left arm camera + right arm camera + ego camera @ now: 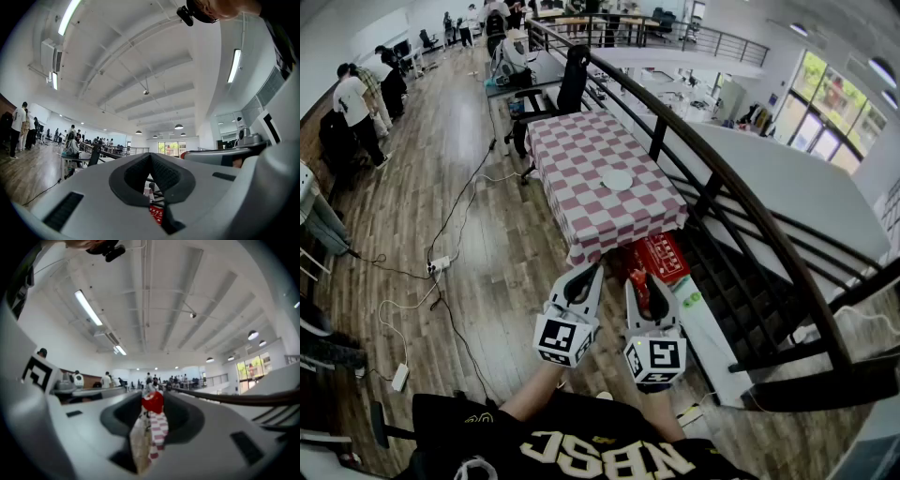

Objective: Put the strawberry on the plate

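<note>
Right gripper [642,281] near, low in head view; jaws pinch red strawberry [153,401] at tips. Left gripper [584,275] just beside it on left; jaws closed together, nothing held. White plate [617,179] sits far ahead on table [581,150] with red and white checked cloth; strawberry well apart from plate, not yet on it. Red box [664,256] down by table's near end; inside hidden.

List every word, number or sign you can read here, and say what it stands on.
"NBSC": large pale letters on the person's black shirt, as they appear from above.
Red box under the table: it has print, but too small to read.
Marker cubes: black-and-white square patterns only, no words.
Nothing else is legible.
</note>
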Tool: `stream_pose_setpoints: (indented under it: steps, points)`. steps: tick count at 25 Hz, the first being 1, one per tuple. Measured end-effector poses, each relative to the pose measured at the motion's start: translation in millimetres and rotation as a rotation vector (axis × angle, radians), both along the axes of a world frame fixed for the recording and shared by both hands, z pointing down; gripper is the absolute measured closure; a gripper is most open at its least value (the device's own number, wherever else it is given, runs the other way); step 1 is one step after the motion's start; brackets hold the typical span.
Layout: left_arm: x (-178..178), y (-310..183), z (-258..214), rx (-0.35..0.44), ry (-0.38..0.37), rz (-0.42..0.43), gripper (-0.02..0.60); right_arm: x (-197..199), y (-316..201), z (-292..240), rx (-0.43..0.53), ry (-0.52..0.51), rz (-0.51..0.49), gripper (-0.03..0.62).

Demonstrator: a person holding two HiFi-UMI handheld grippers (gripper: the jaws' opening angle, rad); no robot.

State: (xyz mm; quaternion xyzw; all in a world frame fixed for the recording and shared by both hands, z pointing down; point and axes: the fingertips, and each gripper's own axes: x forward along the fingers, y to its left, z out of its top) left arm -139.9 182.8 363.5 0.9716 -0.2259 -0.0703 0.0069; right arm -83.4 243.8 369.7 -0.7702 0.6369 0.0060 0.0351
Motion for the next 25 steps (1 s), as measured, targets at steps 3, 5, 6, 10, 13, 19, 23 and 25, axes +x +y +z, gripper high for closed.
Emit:
stream_pose_setpoints:
  steps: [3, 5, 6, 10, 13, 19, 23, 25]
  points:
    - [7.2, 13.6, 7.6, -0.003, -0.012, 0.001, 0.572, 8.2, 15.2, 6.4, -0.01, -0.009, 0.009, 0.443]
    - [13.0, 20.9, 10.1, -0.005, -0.013, 0.001, 0.572, 14.9, 23.5, 8.3, -0.009, -0.01, 0.013, 0.444]
    - [15.9, 24.6, 9.6, -0.005, -0.01, 0.0, 0.572, 18.4, 27.7, 8.3, -0.007, -0.009, 0.014, 0.442]
    - [25.7, 46.6, 3.4, 0.01, 0.009, 0.007, 0.572, 33.5, 47.9, 8.6, -0.001, -0.03, 0.028, 0.442]
    - [31.9, 63.2, 5.0, 0.028, -0.002, 0.024, 0.572, 43.1, 60.0, 12.4, 0.013, -0.063, 0.043, 0.443]
    - [41.0, 58.1, 17.1, 0.024, -0.036, 0.018, 0.572, 53.3, 53.0, 23.8, 0.021, -0.105, 0.027, 0.443]
    - [57.4, 31.6, 29.3, 0.001, -0.033, 0.016, 0.572, 64.9, 27.1, 34.6, 0.0, -0.097, 0.006, 0.442]
    - [72.3, 10.6, 33.2, -0.005, -0.025, 0.025, 0.572, 75.9, 8.1, 39.9, -0.012, -0.088, 0.011, 0.442]
